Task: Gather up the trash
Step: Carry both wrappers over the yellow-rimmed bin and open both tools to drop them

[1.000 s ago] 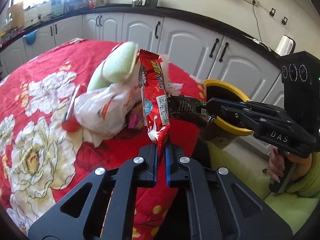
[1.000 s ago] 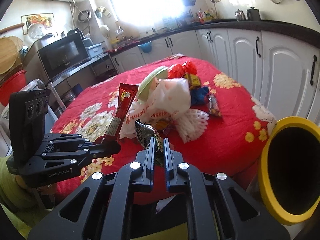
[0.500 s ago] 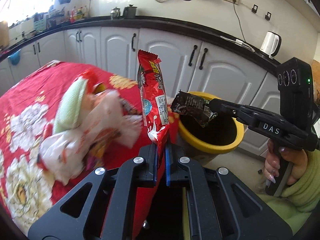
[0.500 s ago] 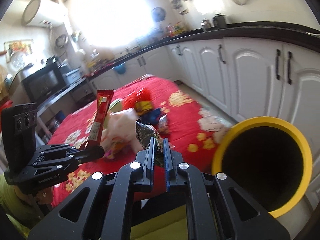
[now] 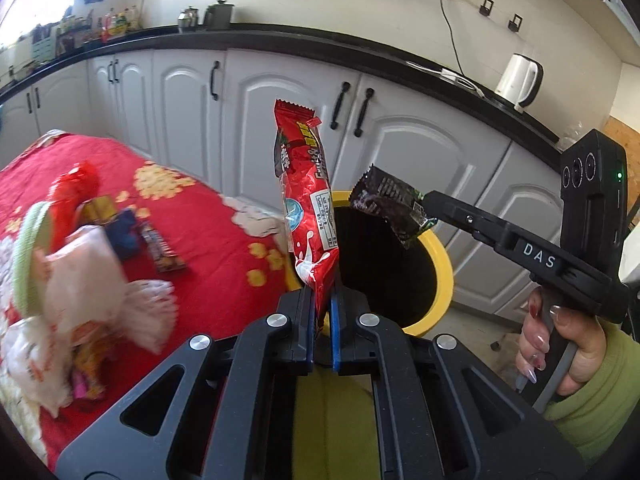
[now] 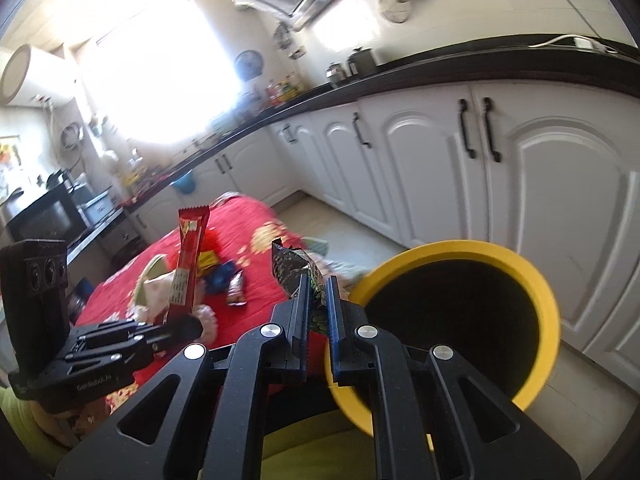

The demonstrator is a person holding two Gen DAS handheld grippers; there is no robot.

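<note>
Gripping the red wrapper (image 5: 306, 204) in our clenched left hand-held gripper (image 5: 322, 320) and the dark wrapper (image 5: 390, 204) in the right (image 6: 318, 312), both near the yellow bin (image 5: 442, 264), we risked them fluttering past its rim.

Home kitchen, white cabinets (image 5: 280, 120), black countertop (image 5: 320, 46), kettle (image 5: 519, 80)
</note>
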